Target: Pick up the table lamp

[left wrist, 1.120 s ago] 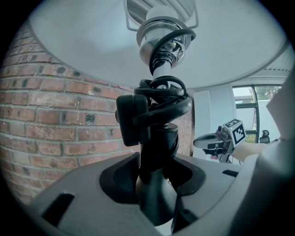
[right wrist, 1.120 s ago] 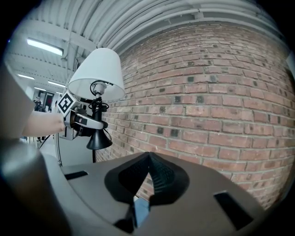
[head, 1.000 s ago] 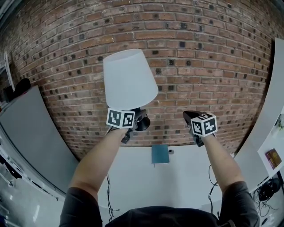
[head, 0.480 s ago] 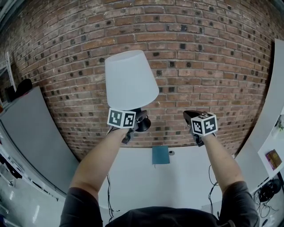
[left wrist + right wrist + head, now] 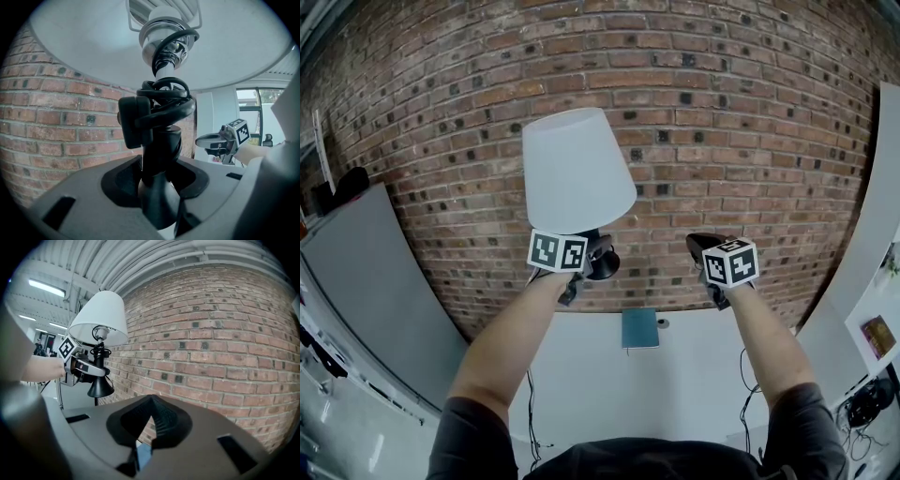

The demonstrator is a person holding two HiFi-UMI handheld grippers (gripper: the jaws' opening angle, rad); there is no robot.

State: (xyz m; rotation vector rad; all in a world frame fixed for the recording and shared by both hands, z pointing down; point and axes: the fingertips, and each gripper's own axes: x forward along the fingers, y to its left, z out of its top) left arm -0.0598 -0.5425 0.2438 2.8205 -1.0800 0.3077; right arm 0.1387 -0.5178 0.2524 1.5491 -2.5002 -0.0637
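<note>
Lamp (image 5: 577, 169) is up off the bench (image 5: 609, 394), upright before the brick wall (image 5: 750, 112), because my left claw (image 5: 596, 259) clamps its black stem (image 5: 159, 154) just under the coiled cord (image 5: 164, 101), while my right claw (image 5: 707, 249), closed and empty, idles nearby.

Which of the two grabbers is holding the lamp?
The left gripper: its jaws are clamped on the table lamp's black stem, just under the white shade. The right gripper is beside it with jaws together, holding nothing.
</note>
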